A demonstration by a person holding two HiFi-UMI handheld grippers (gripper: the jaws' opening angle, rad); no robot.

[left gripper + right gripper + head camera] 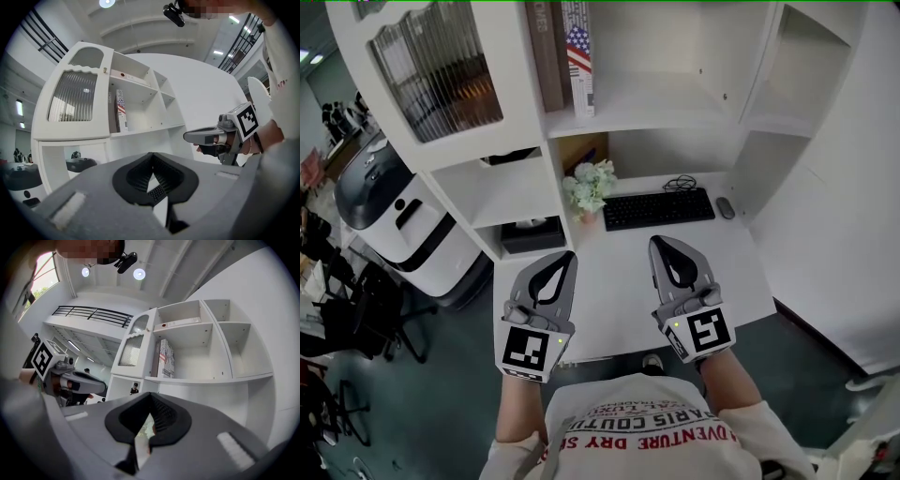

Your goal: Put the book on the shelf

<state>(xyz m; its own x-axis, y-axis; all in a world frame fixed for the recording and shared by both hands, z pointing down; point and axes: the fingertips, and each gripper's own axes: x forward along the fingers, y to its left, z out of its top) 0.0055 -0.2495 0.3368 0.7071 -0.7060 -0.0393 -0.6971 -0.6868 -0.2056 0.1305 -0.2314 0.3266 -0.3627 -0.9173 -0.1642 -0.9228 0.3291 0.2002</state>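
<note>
A book with a flag cover (578,56) stands upright on the white shelf (656,112), next to a dark book (546,56). The same books (121,110) show in the left gripper view and, as the books (164,359), in the right gripper view. My left gripper (565,258) and right gripper (661,244) hover side by side over the white desk (609,291), well below the books. Both are shut with nothing between their jaws. From its own camera the left gripper (152,185) points up at the shelf, and so does the right gripper (149,420).
A black keyboard (658,208), a mouse (726,207) and a small flower pot (589,187) sit at the back of the desk. A black box (532,234) fills a low cubby. A white and black machine (394,216) and dark chairs stand to the left.
</note>
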